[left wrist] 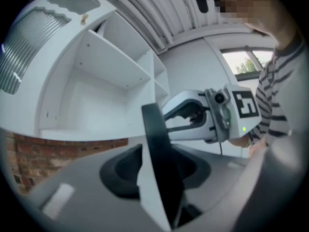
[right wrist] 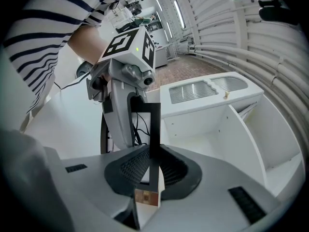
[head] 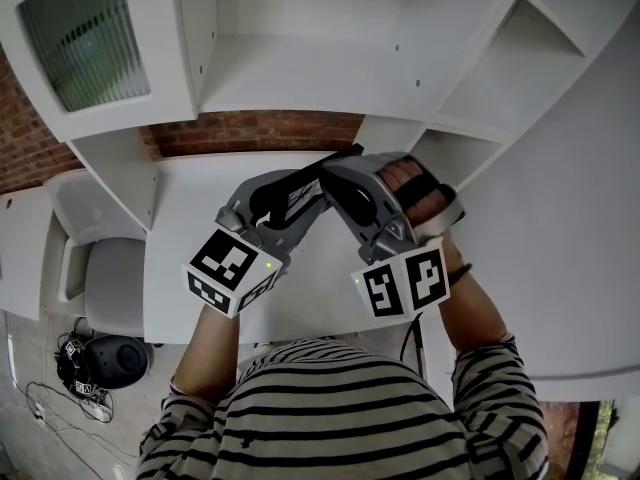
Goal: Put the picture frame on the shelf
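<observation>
The picture frame (head: 335,158) is thin and black with a white back. It hangs edge-on between my two grippers, above the white desk (head: 190,228) and below the open shelf (head: 300,68). My right gripper (head: 340,180) is shut on the picture frame (right wrist: 154,129), which stands upright between its dark pads (right wrist: 176,170). My left gripper (head: 305,183) faces it from the other side. In the left gripper view the picture frame (left wrist: 157,149) stands tilted between the jaws, and the pads (left wrist: 118,175) stand apart from it, so my left gripper (left wrist: 154,170) is open.
White shelf compartments (left wrist: 111,66) open just ahead and above. A cabinet door with ribbed glass (head: 80,38) hangs at the upper left, and a red brick wall (head: 260,131) shows behind the desk. A grey chair (head: 100,268) and a black device with cables (head: 110,358) stand on the floor at the left.
</observation>
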Available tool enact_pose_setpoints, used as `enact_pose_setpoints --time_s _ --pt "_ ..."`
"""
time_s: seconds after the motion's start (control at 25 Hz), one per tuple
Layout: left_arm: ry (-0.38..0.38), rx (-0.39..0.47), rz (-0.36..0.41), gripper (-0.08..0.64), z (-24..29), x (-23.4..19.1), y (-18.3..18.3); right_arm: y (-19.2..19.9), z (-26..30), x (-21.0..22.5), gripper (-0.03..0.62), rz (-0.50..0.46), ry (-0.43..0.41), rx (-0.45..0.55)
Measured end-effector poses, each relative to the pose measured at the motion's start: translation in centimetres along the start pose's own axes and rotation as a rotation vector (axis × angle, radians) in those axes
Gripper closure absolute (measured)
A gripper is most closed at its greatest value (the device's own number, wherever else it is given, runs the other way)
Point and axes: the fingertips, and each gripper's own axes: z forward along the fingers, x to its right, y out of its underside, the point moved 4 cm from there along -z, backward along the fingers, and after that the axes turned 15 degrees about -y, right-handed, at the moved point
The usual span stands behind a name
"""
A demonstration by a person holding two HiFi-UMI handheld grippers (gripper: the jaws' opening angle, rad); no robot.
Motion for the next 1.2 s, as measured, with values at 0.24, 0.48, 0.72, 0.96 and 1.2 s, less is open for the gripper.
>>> enact_pose_setpoints --time_s 0.24,0.48,0.72,0.96,1.2 --pt "-0.042 0.031 -0.015 0.353 -0.4 -0.9 -0.5 -0.1 -0.5 1.6 0.532 -0.024 0.031 -0.031" --pt "-0.040 0.041 -0.022 0.334 -0.5 -1.1 -0.7 0.1 -1.1 3.4 0.531 -0.058 0.063 -0.066" --pt "-0.042 0.039 -0.036 0.322 -0.8 -1.6 -0.6 -0.2 -1.2 4.8 0.532 -0.093 0.072 -0.091" --pt "-0.053 0.059 -0.056 0.316 -1.2 -2.2 -1.1 -0.1 -1.0 5.9 0.531 -0.106 0.071 -0.101" --pt "-0.068 0.049 -0.063 0.310 -1.2 -2.4 -0.8 0.0 -0.9 7.1 0.531 -0.120 0.075 -0.109"
